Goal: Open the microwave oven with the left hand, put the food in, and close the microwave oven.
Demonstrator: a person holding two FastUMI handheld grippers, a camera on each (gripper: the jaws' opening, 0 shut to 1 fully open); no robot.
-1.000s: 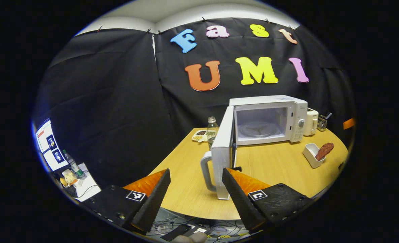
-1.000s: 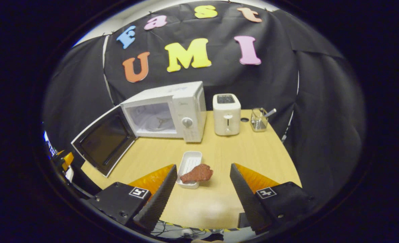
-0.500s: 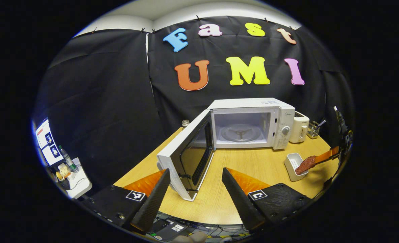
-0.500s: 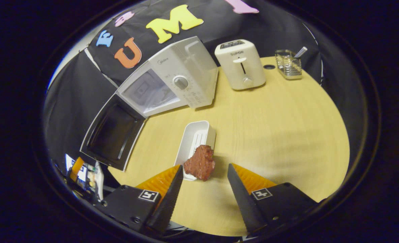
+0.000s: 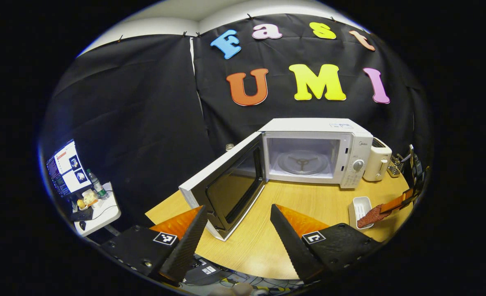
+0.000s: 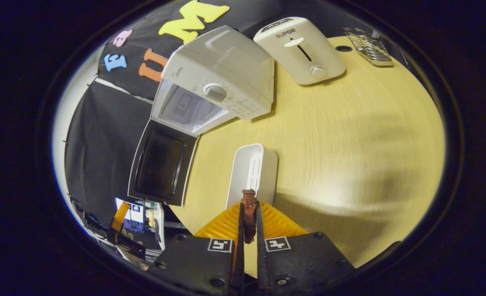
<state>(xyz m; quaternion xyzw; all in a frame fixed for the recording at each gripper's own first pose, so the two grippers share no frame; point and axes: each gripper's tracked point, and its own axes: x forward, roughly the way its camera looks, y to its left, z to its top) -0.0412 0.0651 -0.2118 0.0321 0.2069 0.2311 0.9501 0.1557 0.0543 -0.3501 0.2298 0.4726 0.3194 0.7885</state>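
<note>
While the door hangs wide: the microwave oven (image 5: 315,150) stands on the wooden table (image 5: 308,201), its cavity showing the glass turntable (image 5: 302,161).
Door: the microwave door (image 5: 226,187) is swung out to the left, its dark window facing inward over the table edge.
Left gripper (image 5: 238,218): released, fingers spread well apart, holding nothing, low in front of the open door.
Right gripper (image 6: 249,216): clenched on the food (image 6: 249,213), both fingers pressing its sides.
Food: a reddish-brown piece, gripped at the near end of the white tray (image 6: 253,172); in the left gripper view it sits at the tray's edge (image 5: 370,216).
Tray: on the table, in front of the oven's control panel, apart from it.
Toaster (image 6: 300,49): white, right of the oven.
Wire rack (image 6: 368,41): beyond the toaster.
</note>
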